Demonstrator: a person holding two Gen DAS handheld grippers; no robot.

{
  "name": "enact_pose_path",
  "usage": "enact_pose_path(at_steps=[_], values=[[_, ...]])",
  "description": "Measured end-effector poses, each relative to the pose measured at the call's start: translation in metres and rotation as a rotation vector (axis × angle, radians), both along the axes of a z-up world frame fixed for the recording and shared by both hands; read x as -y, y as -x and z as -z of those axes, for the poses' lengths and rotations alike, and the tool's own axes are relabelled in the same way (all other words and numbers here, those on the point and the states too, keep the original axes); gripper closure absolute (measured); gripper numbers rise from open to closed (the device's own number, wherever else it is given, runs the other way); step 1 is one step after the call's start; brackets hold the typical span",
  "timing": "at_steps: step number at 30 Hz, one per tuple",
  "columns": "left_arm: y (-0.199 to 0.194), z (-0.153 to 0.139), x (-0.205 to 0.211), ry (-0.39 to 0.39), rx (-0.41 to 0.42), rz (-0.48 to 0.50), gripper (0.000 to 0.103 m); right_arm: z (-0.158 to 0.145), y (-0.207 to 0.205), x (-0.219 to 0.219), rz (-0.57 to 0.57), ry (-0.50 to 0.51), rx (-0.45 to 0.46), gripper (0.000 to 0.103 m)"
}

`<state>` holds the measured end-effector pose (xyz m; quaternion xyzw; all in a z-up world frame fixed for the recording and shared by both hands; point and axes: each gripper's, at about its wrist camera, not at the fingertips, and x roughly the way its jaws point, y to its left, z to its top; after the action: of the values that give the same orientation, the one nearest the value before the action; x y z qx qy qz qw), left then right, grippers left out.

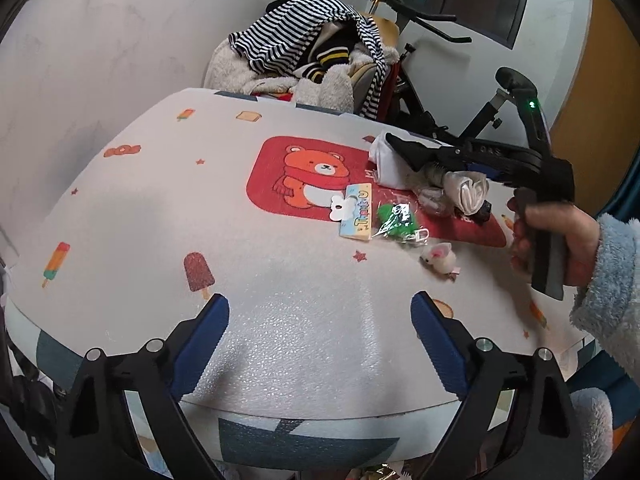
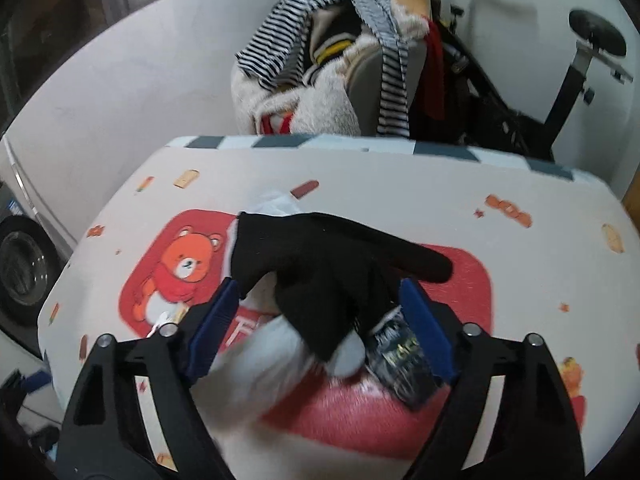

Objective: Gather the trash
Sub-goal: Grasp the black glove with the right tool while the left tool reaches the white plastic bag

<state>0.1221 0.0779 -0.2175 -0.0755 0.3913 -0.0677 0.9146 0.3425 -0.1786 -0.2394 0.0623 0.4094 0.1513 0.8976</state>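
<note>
Two black plastic frames, triangular cut-outs, round silver screw heads at the pivots. Ribbed blue pads on the left gripper (image 1: pixel 320 344) and on the right gripper (image 2: pixel 316 328). Green light glowing on the right unit's black housing. Fluffy pale-blue sleeve (image 1: pixel 608 280) at the wrist.

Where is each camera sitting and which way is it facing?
Left wrist: on the left gripper, open, angled down over the table; shows the right gripper and hand.
Right wrist: on the right gripper, looking down at a black glove between its fingers.
Shared: red bear mat, striped clothes.
</note>
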Motion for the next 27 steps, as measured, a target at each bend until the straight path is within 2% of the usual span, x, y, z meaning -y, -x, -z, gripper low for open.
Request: enact_pose_path(at_steps=[2,3,4,5,6,8,12,16,19,21,24,27], values=[[-0.002,0.001,0.0,0.0,-0.004,0.002,0.015,0.007,-0.006,0.003,0.023,-0.058,-0.035,0.044],[-0.003,0.002,0.0,0.002,-0.005,0.002,0.015,0.009,-0.008,0.005,0.033,-0.083,-0.048,0.063],[-0.003,0.002,0.0,0.005,-0.006,0.003,0.015,0.008,-0.008,0.009,0.048,-0.116,-0.051,0.077],[-0.004,0.001,0.001,0.011,-0.003,0.005,0.016,0.006,-0.007,0.011,0.055,-0.147,-0.043,0.081],[-0.005,0.0,0.002,0.013,-0.002,0.007,0.016,0.002,-0.004,0.015,0.063,-0.185,-0.027,0.091],[-0.006,-0.001,0.005,0.018,-0.001,0.015,0.018,-0.014,0.006,0.027,0.072,-0.245,0.036,0.092],[-0.014,-0.008,0.015,0.033,0.002,0.041,0.021,-0.045,0.029,0.049,0.078,-0.288,0.143,0.093],[-0.026,-0.021,0.034,0.043,0.018,0.078,0.021,-0.075,0.064,0.074,0.081,-0.233,0.268,0.093],[-0.038,-0.033,0.054,0.057,0.027,0.119,0.021,-0.085,0.09,0.097,0.112,-0.192,0.322,0.093],[-0.049,-0.039,0.071,0.082,0.019,0.151,0.022,-0.083,0.104,0.11,0.135,-0.164,0.329,0.093],[-0.066,-0.041,0.096,0.136,-0.011,0.18,0.024,-0.065,0.123,0.132,0.171,-0.121,0.289,0.093],[-0.08,-0.042,0.123,0.126,-0.018,0.205,0.025,-0.038,0.134,0.152,0.222,-0.056,0.235,0.093]])
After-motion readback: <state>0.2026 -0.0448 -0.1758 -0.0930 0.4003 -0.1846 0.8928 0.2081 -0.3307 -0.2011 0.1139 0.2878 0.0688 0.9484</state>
